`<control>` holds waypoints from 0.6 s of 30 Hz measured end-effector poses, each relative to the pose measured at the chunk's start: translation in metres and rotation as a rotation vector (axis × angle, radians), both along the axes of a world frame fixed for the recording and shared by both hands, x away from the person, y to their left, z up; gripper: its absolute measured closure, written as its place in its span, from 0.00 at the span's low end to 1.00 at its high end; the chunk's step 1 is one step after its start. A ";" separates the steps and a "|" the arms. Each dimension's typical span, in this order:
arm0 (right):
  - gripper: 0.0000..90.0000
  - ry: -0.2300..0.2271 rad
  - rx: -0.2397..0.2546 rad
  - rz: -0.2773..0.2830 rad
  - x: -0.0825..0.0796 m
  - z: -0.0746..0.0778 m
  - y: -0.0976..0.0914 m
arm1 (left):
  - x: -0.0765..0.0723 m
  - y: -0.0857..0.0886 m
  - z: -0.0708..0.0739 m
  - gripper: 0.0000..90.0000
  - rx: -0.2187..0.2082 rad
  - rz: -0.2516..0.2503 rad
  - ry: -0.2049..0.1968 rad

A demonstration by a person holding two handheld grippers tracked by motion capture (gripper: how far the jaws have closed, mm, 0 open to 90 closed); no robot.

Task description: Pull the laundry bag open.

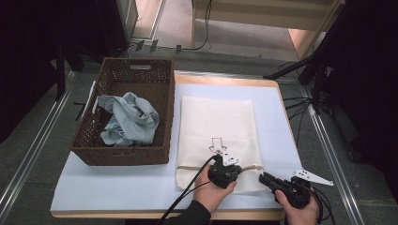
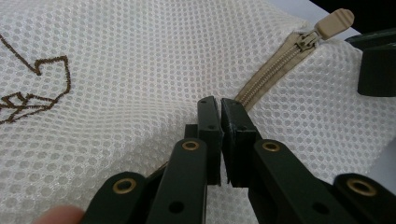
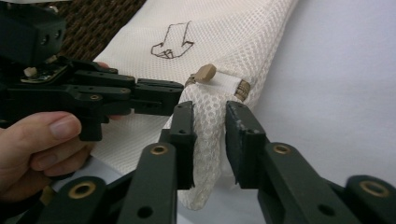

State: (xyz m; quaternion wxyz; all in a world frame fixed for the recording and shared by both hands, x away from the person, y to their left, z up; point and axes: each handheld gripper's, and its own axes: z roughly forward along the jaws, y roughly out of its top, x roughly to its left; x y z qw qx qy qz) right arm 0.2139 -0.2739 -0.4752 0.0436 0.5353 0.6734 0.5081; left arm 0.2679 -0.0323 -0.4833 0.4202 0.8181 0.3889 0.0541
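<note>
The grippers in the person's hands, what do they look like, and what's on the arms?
Both the left gripper and the right gripper are matt black, with flat jaws on hinged links pinned by brass-coloured rivets. Each carries a pale grey three-cornered plate with small holes. A black cable trails from the left one. A dark sleeve covers the left forearm.

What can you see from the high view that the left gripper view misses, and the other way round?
The high view alone takes in the wicker basket with a blue cloth in it. The left gripper view alone shows the left gripper pinching the mesh beside the zipper, and the zipper's tan pull tab. Both show the white mesh bag and its embroidered arrow.
</note>
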 end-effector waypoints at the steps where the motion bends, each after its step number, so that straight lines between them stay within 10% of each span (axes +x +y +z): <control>1: 0.91 -0.004 -0.002 0.009 0.000 0.000 0.001 | 0.000 0.000 0.000 0.96 -0.003 0.001 0.003; 10: 0.99 -0.030 -0.035 0.048 -0.002 0.002 0.003 | 0.003 0.002 0.000 0.95 -0.023 0.009 0.028; 13: 0.99 -0.048 -0.068 0.053 -0.002 0.002 0.005 | 0.006 0.006 0.006 0.94 -0.109 0.032 0.086; 18: 0.99 -0.051 -0.080 0.043 -0.001 -0.001 0.004 | 0.010 0.003 0.018 0.92 -0.132 0.028 0.075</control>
